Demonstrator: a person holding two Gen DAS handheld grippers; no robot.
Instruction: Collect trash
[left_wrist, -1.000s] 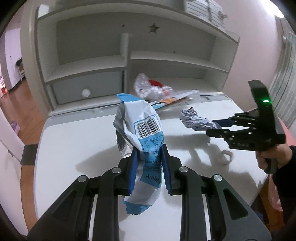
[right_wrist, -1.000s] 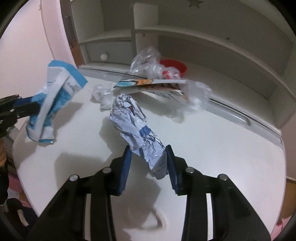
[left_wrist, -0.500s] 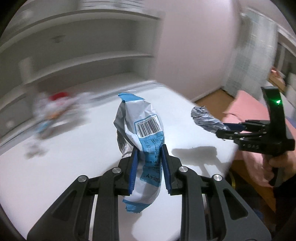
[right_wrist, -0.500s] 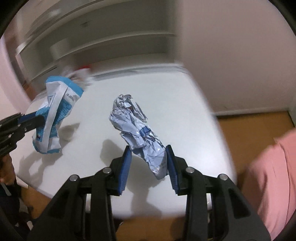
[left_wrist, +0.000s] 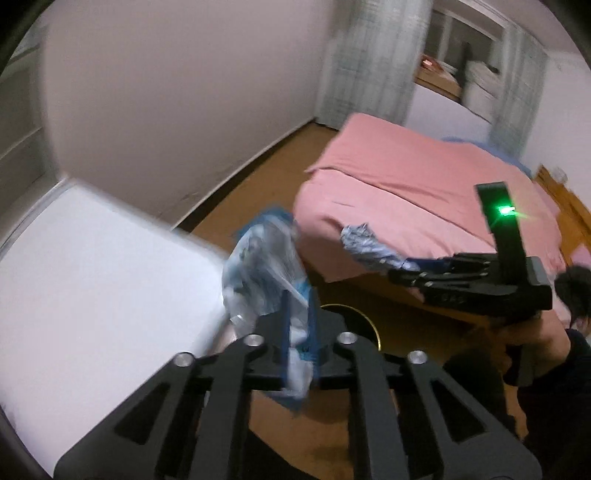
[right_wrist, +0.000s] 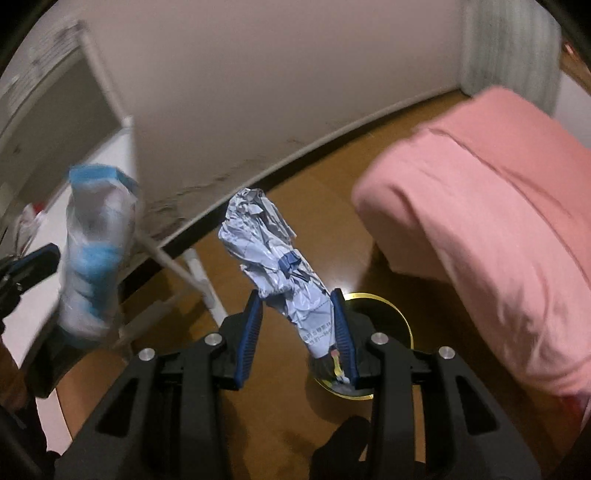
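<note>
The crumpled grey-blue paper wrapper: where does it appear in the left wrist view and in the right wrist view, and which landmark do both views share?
Left wrist view: the crumpled paper wrapper is right of centre, in front of the pink bed, held by the right hand-held gripper.
Right wrist view: the wrapper is at centre, rising from between the blue pads.
Shared landmark: the gold-rimmed bin on the floor.
</note>
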